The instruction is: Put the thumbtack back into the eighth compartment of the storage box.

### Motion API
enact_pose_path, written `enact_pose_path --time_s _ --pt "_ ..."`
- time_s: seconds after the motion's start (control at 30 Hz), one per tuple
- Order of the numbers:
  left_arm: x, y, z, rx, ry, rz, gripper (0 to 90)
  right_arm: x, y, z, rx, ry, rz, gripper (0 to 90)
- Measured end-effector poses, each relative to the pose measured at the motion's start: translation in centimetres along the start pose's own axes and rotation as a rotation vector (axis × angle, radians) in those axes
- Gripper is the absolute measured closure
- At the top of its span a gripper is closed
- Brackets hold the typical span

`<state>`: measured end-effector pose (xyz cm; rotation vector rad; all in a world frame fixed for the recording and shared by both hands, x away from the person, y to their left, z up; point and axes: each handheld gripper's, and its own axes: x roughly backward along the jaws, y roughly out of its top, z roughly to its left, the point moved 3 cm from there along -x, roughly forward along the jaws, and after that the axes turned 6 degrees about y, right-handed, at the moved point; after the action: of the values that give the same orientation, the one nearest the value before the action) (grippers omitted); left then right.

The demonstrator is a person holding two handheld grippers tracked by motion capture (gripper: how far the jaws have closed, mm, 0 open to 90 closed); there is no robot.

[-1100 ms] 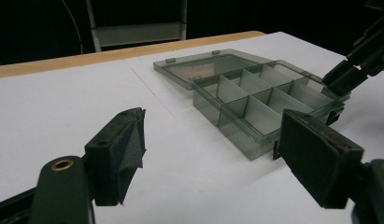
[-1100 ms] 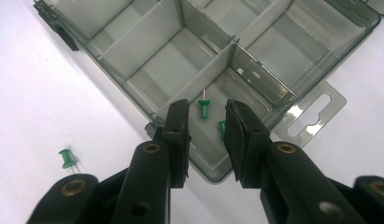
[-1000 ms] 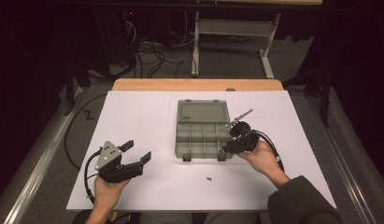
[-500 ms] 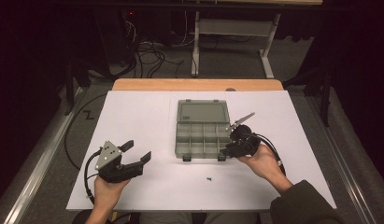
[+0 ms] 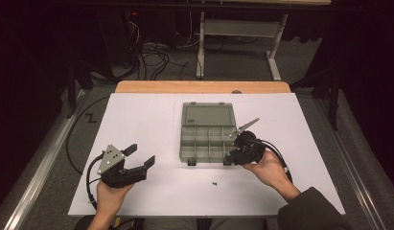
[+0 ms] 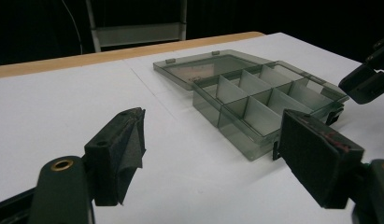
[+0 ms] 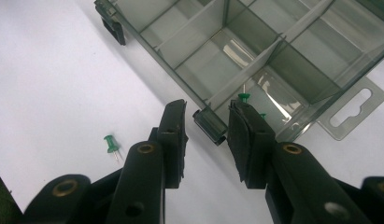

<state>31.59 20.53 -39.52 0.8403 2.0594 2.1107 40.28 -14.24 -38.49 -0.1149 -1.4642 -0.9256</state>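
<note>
An open grey compartment box lies mid-table with its lid folded back. My right gripper is at the box's front right corner. Its jaws stand apart in the right gripper view, open, with the box's black latch in the gap. A green pushpin stands in the corner compartment just beyond the right jaw. Another green pushpin lies loose on the table. My left gripper rests open at the front left, nothing between its jaws.
White sheet covers the table, with a wooden edge at the far side. The box's hang tab juts out to the right. Cables trail from both grippers. A metal stand is on the floor beyond.
The right gripper has edged slightly toward the box's front right corner. The left gripper has stayed still.
</note>
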Motion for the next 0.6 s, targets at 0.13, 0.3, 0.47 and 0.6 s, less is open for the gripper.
enact_pose_path --time_s 0.13,0.3,0.47,0.6 --pt "0.0 0.0 0.0 -0.001 0.0 0.001 23.6 -0.2 -0.2 0.1 0.015 0.008 0.003 69.0" --pt "0.0 0.0 0.0 0.0 0.0 0.001 23.6 -0.3 -0.4 0.5 0.013 0.017 0.011 69.0" --pt "0.0 0.0 0.0 0.001 0.0 0.001 23.6 -0.9 -0.6 0.9 0.02 0.028 0.022 68.9" --pt "0.0 0.0 0.0 0.003 0.001 -0.001 23.6 -1.2 -0.8 1.2 0.018 0.035 0.033 68.9"
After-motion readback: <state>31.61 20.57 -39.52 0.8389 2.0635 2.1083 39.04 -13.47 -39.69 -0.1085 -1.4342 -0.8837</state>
